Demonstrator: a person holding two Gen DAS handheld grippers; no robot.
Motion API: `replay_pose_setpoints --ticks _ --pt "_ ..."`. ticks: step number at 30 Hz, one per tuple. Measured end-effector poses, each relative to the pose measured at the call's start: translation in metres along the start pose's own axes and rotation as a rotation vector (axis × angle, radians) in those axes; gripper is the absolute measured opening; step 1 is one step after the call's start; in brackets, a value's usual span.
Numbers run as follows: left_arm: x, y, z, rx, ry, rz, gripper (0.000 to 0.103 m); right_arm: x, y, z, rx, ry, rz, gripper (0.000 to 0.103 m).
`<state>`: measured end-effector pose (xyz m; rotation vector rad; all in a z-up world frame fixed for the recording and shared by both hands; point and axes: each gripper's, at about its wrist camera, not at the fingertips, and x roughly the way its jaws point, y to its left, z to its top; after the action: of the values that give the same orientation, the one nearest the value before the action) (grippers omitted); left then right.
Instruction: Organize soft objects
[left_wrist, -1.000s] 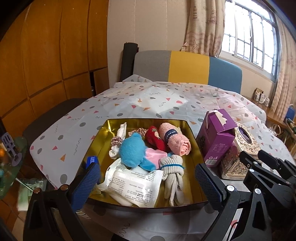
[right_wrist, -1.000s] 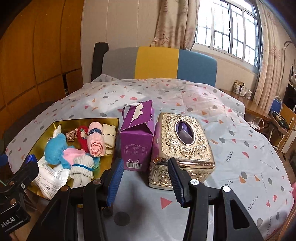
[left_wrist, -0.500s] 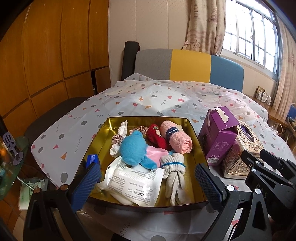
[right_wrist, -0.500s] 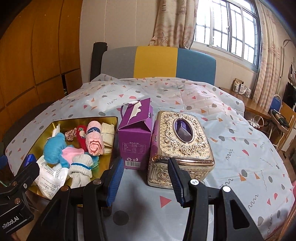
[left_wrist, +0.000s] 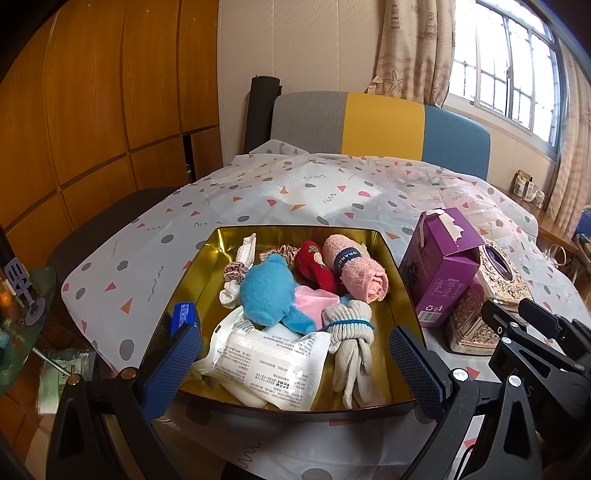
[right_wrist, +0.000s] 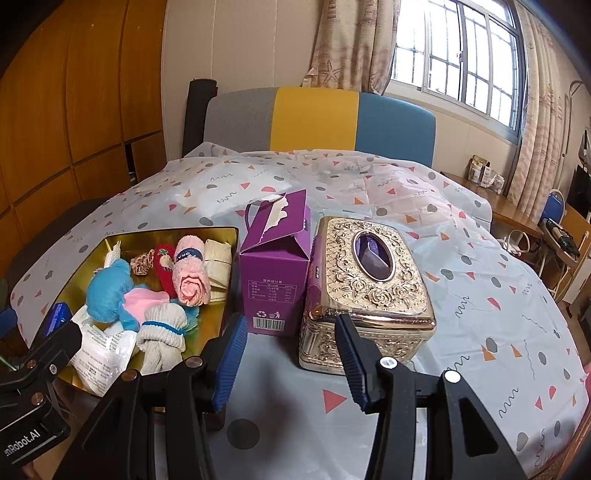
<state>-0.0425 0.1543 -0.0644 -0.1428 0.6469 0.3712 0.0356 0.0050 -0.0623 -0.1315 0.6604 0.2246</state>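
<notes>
- You look to be between picks: both grippers hover at the near edge of the table, nothing held, and the soft things already lie heaped in the gold tin.
- Your left gripper has its jaws spread wide and empty; the wipes packet and the bundled knit gloves lie right between and just beyond them.
- Your right gripper is likewise released, empty, facing the purple carton and the gold tissue box.
- Next, I judge, you choose one soft piece, perhaps the pink rolled towel, and lower the left jaws squarely over it before closing.
</notes>
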Motion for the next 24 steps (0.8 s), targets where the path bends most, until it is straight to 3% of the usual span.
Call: replay_pose_setpoints --ticks 24 --pt "0.0002 0.0013 -0.0005 -0.001 0.003 0.001 0.103 0.0011 0.003 -0.0009 -0.005 0.006 0.004 0.05"
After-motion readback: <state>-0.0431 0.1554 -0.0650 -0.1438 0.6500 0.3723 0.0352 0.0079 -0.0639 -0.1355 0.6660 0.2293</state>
